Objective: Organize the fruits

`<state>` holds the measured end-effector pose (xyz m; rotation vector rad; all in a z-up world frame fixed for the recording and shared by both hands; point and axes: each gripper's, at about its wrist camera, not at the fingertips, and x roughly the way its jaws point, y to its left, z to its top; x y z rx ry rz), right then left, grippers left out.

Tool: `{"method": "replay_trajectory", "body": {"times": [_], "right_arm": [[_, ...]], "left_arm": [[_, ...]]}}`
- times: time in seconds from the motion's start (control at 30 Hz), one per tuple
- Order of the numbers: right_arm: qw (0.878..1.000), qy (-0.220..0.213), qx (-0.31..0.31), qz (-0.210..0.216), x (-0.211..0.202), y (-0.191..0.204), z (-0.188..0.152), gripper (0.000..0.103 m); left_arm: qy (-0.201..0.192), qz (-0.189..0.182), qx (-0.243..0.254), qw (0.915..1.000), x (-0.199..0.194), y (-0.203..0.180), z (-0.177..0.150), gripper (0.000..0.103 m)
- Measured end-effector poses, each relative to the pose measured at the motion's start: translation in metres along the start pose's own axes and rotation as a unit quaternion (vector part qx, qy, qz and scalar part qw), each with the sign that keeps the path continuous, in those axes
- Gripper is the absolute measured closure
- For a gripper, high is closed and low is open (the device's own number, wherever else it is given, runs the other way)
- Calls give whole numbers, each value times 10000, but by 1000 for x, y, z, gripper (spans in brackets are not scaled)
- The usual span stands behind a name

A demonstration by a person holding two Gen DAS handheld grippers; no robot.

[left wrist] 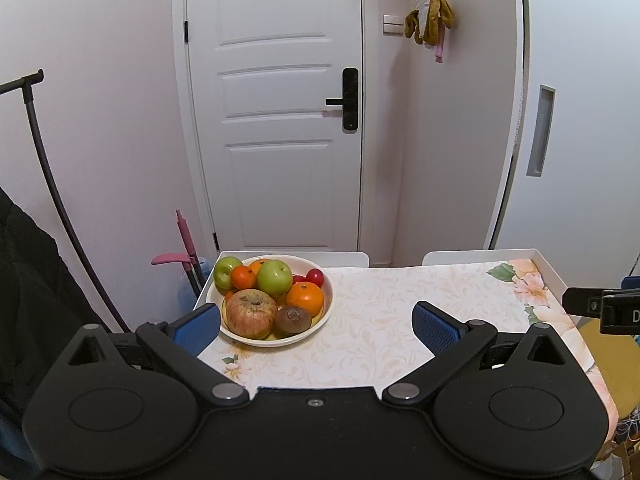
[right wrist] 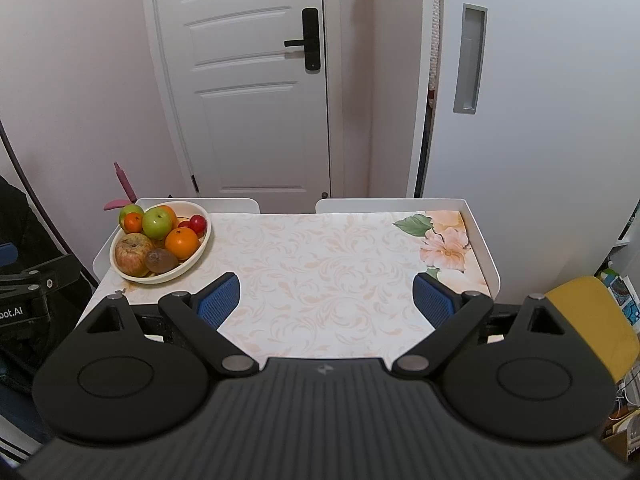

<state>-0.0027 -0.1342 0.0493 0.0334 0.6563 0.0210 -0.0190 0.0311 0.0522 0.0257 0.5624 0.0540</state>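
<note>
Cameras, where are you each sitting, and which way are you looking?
Left wrist view: sits on the left hand-held gripper, open, facing across the table toward the door; the fruit bowl is close ahead on the left.
Right wrist view: sits on the right hand-held gripper, open, facing the same door; the bowl is farther left.
Both share table, bowl and door.

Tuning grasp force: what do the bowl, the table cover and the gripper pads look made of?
Bowl: cream, smooth and faintly glossy, likely ceramic or melamine; can't tell which.
Table cover: floral print lying flat with a slight sheen, probably vinyl or oilcloth.
Pads: blue with a fine grid texture, looks like rubber; both grippers open.
</note>
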Motion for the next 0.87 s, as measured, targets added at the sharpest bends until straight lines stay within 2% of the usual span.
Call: {"method": "replay_trajectory", "body": {"times": [0.57,0.87], "right_arm": [[10000,6,-3,6,0,1,1,0],[10000,3,-10,8,0,3,1,0]], "left_arm": [[-15,41,-19,10000,-1,0,0,0],[-44,-60,-66,10000,-1,5,-2,0]]}}
